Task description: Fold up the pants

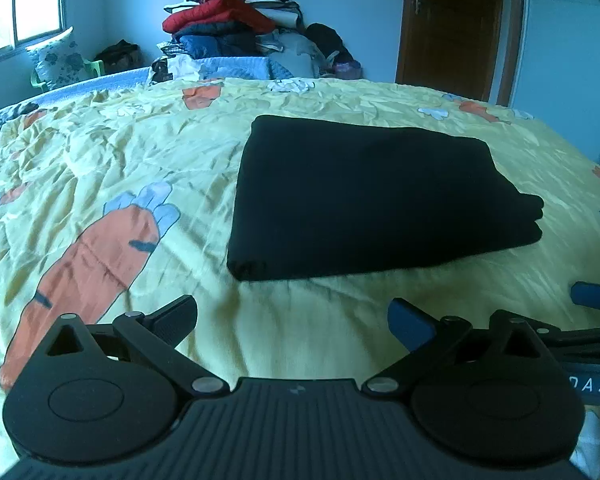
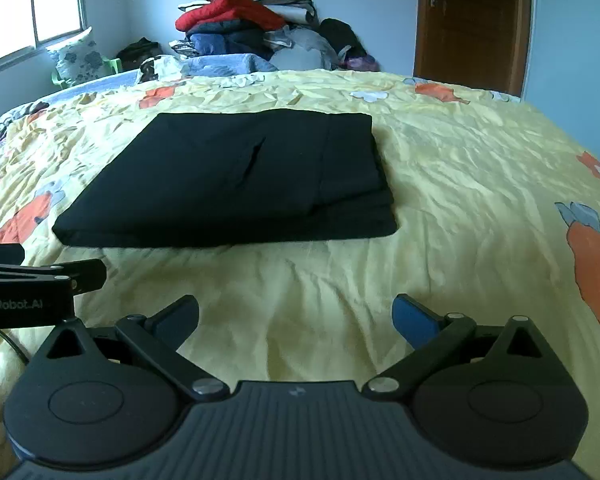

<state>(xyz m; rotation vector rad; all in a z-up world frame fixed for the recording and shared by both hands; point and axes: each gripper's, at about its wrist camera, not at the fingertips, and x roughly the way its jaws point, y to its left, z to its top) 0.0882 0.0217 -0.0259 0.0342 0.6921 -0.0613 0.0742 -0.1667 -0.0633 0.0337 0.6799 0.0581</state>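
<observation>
Bedroom, seen from the near edge of a bed spread with a yellow carrot-print cover. At the middle of the cover lie the pants, black, folded into a flat, squarish packet of several layers; the stacked edges show along the packet's right side, and a pocket slit or seam crosses the top layer in the right wrist view. The packet lies flat and fairly square, with no leg or waistband trailing loose.

Left gripper: jaws spread wide, nothing between them, held over bare cover just short of the packet's near edge and clear of it. Right gripper: likewise wide open and empty, also near the packet's front edge without touching it. The two tools sit side by side, each catching the other at the margin of its view.

Beyond the packet, at the far end of the bed, stands a heap of clothes with a red jacket near the top. A window lights the left wall, with a floral pillow below it; a brown door stands at the right.

Judged stage: folding appears complete, with both tools released. At most, a light squaring of the slightly stepped right-hand edges would remain.
</observation>
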